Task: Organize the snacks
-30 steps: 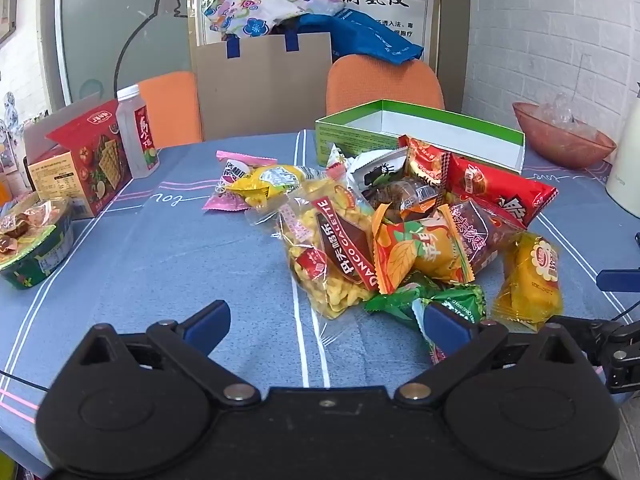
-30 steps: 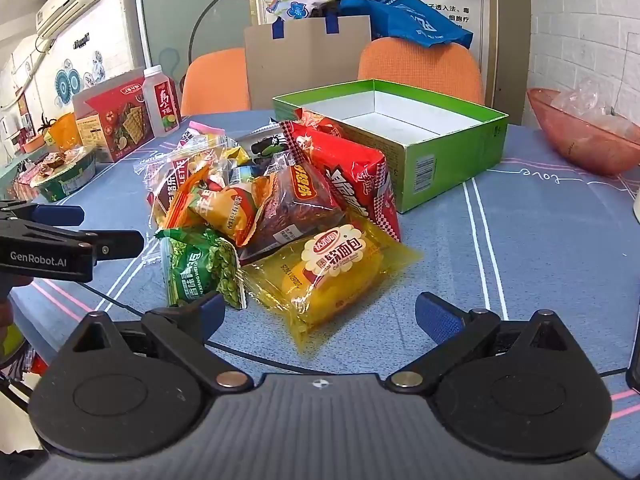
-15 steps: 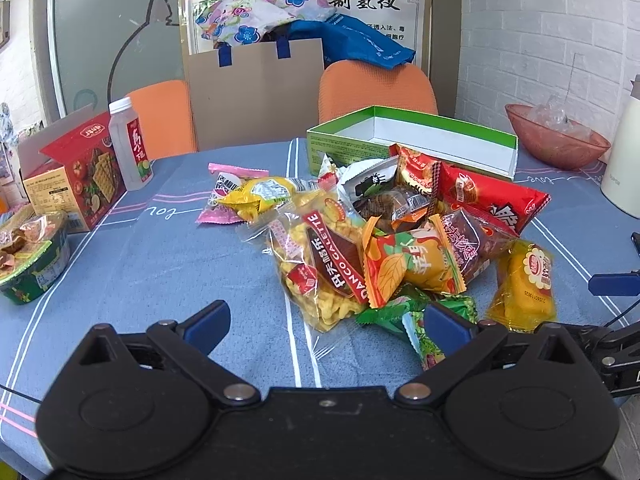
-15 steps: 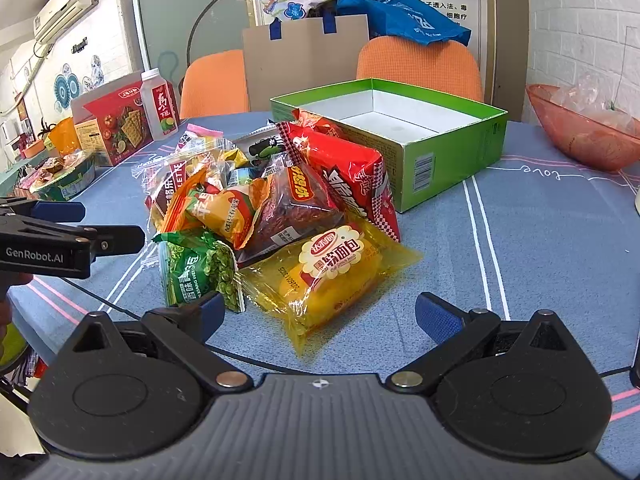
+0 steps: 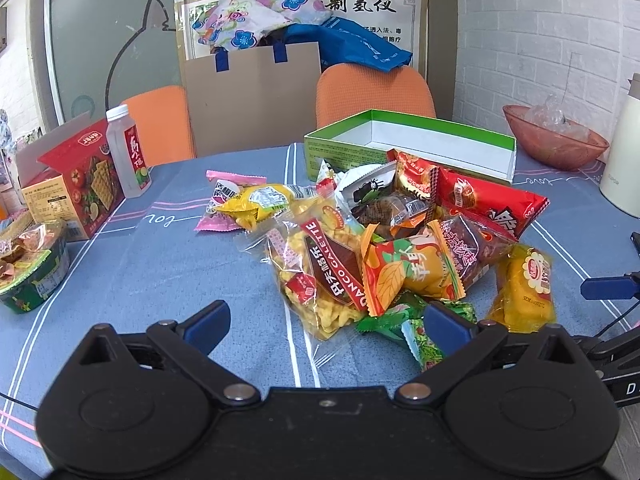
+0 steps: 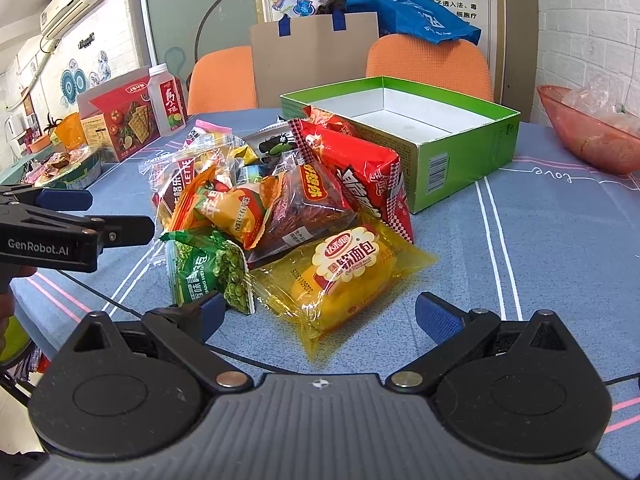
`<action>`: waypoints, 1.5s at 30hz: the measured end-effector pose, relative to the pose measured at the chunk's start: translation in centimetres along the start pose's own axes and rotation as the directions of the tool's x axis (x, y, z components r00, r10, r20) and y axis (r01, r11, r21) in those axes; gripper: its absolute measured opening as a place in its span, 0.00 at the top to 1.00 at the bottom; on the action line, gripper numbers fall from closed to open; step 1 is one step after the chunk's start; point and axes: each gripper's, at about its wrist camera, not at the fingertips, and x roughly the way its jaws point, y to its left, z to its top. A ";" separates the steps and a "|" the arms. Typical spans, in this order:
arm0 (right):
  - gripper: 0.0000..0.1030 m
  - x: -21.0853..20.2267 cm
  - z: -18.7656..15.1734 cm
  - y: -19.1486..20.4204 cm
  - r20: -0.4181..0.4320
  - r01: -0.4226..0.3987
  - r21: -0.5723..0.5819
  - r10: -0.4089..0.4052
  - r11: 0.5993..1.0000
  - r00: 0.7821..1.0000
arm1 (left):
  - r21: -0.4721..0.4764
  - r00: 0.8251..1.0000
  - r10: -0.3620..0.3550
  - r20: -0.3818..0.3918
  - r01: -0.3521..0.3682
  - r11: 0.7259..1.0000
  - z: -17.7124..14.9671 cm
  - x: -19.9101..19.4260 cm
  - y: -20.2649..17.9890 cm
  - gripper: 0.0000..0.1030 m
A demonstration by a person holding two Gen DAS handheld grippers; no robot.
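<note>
A heap of snack packets [image 5: 384,248] is piled mid-counter [image 5: 160,264], directly before the open box [image 6: 404,120], against whose near wall the rearmost packets lean. At the heap's near edge, the bread packet [image 6: 344,276] lies to the right, the pea packet [image 6: 208,272] to the left. Far left, a cracker carton [image 5: 76,184] is set beside a bottle [image 5: 128,148], with a bowl [image 5: 32,268] nearer. Behind the box on the right, a basin [image 5: 556,140] is placed. Chairs [image 5: 372,88] are set behind the counter.
</note>
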 end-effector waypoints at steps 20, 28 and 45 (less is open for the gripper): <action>0.00 0.0 -0.4 0.3 0.006 0.002 -0.026 -0.002 1.000 1.000 | -0.007 1.000 -0.014 0.005 0.014 1.000 0.0 0.0 -0.1 0.00; 0.00 0.3 -0.5 0.1 0.015 0.003 -0.023 -0.002 1.000 1.000 | -0.007 1.000 -0.018 0.002 0.018 1.000 0.0 0.1 -0.2 0.00; 0.00 -0.6 -2.6 -2.5 0.113 -0.089 0.049 0.083 0.995 0.990 | 0.068 0.862 -0.486 -0.143 0.499 0.864 3.8 4.0 -7.8 0.31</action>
